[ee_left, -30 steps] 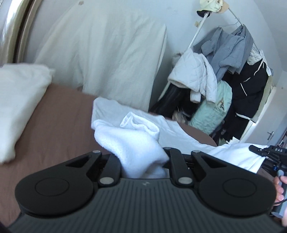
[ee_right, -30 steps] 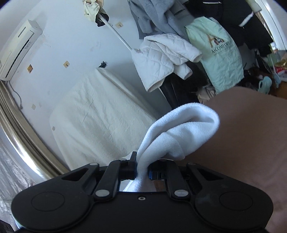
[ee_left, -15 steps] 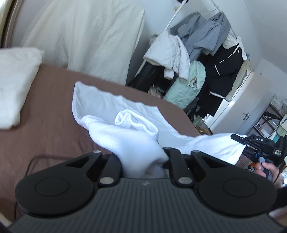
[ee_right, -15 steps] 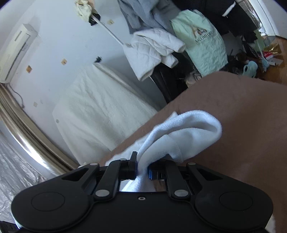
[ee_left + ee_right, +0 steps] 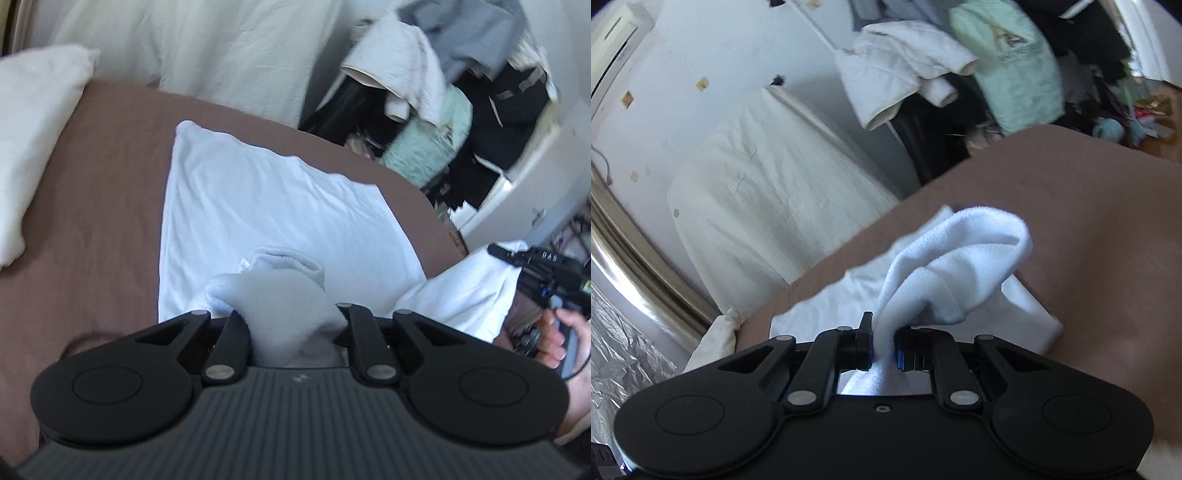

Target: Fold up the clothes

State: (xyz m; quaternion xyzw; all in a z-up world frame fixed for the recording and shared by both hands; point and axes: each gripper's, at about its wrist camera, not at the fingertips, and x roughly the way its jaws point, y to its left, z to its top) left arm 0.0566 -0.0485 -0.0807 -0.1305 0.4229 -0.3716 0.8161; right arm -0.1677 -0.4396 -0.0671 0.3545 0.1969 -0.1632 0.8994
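Bed (image 5: 110, 192): a brown sheet fills the lower half of both views; the task's cloth lies on it.
White garment (image 5: 266, 199): a white, towel-like cloth spread mostly flat on the sheet, far edge near the far side of the bed, two near corners lifted. Whether it is a towel or clothing cannot be told.
Pillow (image 5: 33, 140): white, at the left edge of the bed, well apart from the cloth.
Clothes rack (image 5: 461, 92): jackets hang beyond the bed, blurred.
Left gripper (image 5: 291, 321): closed on a thick bunch of the cloth's near edge; its fingertips are hidden by the bunch.
Right gripper (image 5: 884, 345): pinches a narrow fold of the other near corner, with a loose loop standing above the jaws.
Right hand (image 5: 561, 332): seen at the edge of the left view, around the right tool's handle.
Risk, uneven fold: the left holds far more fabric than the right, so I judge the carried edge may land skewed.
Risk, slip: the right's thin pinch could pull free if the corners are drawn apart hard.
Risk, dragging: lifting too low may shift the flat part and rumple it.
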